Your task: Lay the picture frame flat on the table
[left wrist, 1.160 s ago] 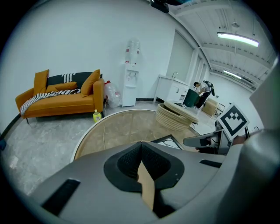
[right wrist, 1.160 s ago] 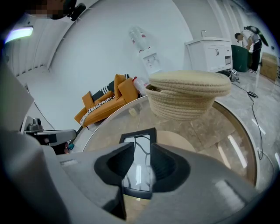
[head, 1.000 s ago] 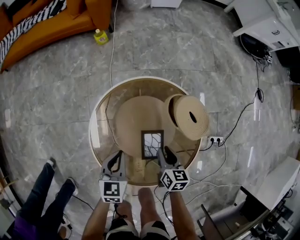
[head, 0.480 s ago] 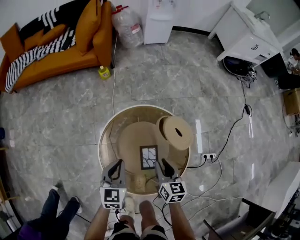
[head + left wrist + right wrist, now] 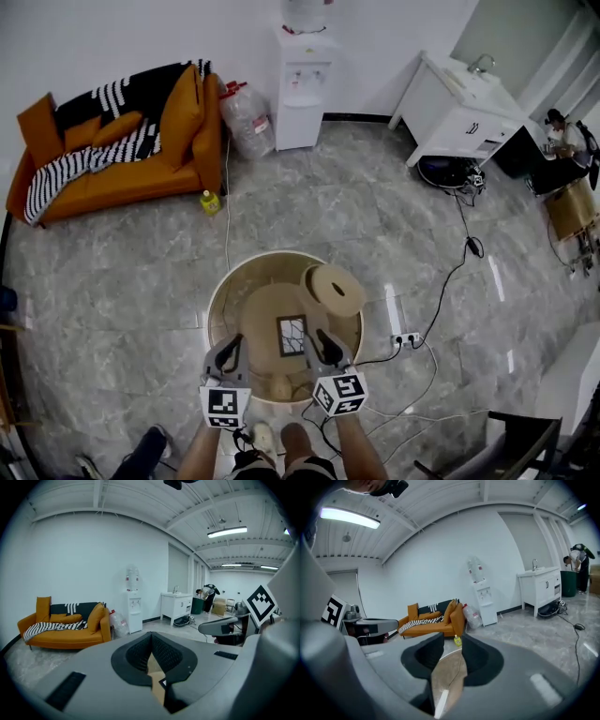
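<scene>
The picture frame (image 5: 292,336) is on the round glass-topped table (image 5: 217,298), on the side nearest the person. Its dark border and pale face are turned up toward the ceiling, so it looks to be lying flat. Nothing touches it.

The right claw (image 5: 324,345) hangs just beside the frame's right edge with its jaws a little apart and nothing in them; floor and table show through the slit in the right gripper view. The left claw (image 5: 228,354) is over the table's near-left rim, farther from the frame. Its ridged pads meet at the tips and hold nothing.

Just behind the frame, a round tan disc (image 5: 335,289) with a dark hole sits tilted on the table's far right.

Beyond the table is grey marbled floor, with a power strip (image 5: 405,338) and trailing cables to the right. Against the far wall stand an orange sofa (image 5: 112,178) with a striped throw, a small yellow bottle (image 5: 210,201) on the floor, a large water jug (image 5: 246,117), a white water dispenser (image 5: 302,89) and a white cabinet (image 5: 459,112).
</scene>
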A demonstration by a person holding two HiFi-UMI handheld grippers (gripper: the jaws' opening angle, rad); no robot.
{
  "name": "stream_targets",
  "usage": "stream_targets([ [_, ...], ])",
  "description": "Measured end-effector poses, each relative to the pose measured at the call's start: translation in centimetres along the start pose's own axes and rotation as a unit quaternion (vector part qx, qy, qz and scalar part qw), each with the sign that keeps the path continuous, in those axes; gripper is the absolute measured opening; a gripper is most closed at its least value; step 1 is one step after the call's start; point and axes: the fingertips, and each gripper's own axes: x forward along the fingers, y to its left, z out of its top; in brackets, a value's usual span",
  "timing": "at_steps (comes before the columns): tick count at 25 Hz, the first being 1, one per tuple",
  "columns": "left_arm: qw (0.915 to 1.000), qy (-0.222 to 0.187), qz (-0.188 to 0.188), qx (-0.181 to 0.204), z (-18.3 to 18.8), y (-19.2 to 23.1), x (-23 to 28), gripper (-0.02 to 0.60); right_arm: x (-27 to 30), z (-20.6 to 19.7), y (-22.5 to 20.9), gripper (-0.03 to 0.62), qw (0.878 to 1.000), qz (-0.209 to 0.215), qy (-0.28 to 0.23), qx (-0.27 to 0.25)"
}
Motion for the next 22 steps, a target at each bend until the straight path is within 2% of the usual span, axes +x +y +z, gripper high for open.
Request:
stream_targets([
  [5,0.9994,-0.031,0.0,0.015,5.1,-0.7,-5.3,0.015,-4.9,5.3,3.4,0.12,0.999,-0.001,-0.035,-0.028],
  [11,0.9974,-0.064,-0.006,0.033,9.4,-2.2,-12.4,0.016,-11.4,8.9,7.6,0.118,0.997,-0.004,-0.068,-0.043],
  [22,0.9948,-0.094,-0.009,0.038,12.0,-5.7,-23.9,0.015,-21.9,11.0,13.6,0.116,0.992,-0.008,-0.096,-0.085],
])
